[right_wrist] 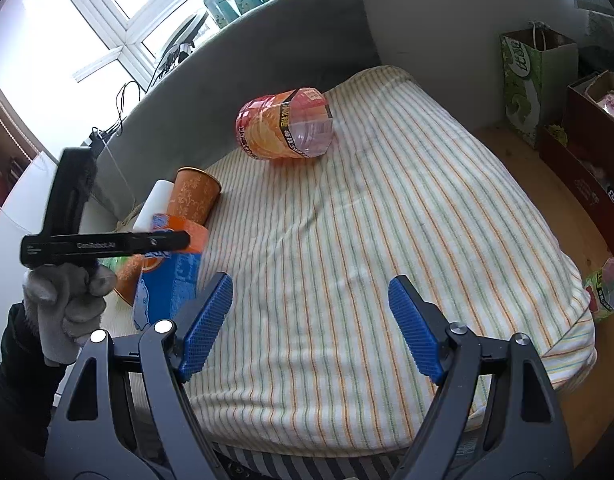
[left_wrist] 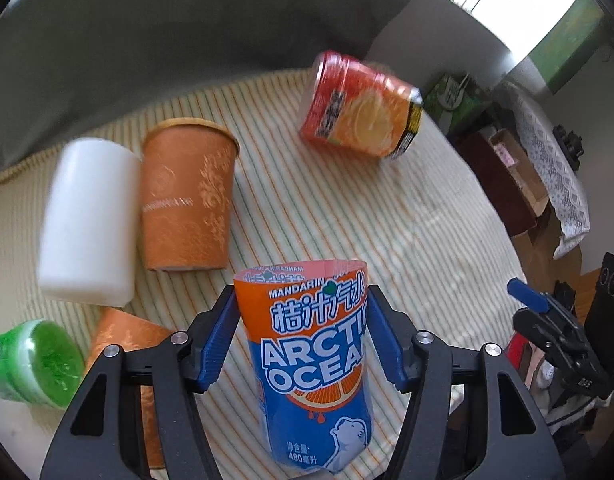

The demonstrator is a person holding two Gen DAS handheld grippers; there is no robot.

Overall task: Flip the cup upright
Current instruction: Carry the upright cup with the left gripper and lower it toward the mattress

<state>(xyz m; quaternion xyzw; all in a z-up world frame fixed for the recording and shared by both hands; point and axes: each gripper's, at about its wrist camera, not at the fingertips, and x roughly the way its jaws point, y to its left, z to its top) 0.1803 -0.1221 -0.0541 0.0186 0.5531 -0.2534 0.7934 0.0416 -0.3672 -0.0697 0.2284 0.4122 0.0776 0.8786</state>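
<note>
Currently my left gripper (left_wrist: 303,340) pinches the thin Arctic Ocean cup (left_wrist: 313,364) between its fingers, which may crumple or slip, while my right gripper (right_wrist: 311,328) is spread and holds nothing.

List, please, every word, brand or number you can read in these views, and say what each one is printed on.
"MANDARIN", "ARCTIC OCEAN", "桔汁汽水", "净含量: 480毫升": on the blue-and-orange cut bottle cup between the left tongs.
"CanRobot.AI": only roughly legible on the black bar of the left tool.
Red-orange cut bottle: label too blurred.
Orange paper cup: lettering too blurred.
Green bag: characters unclear.
</note>
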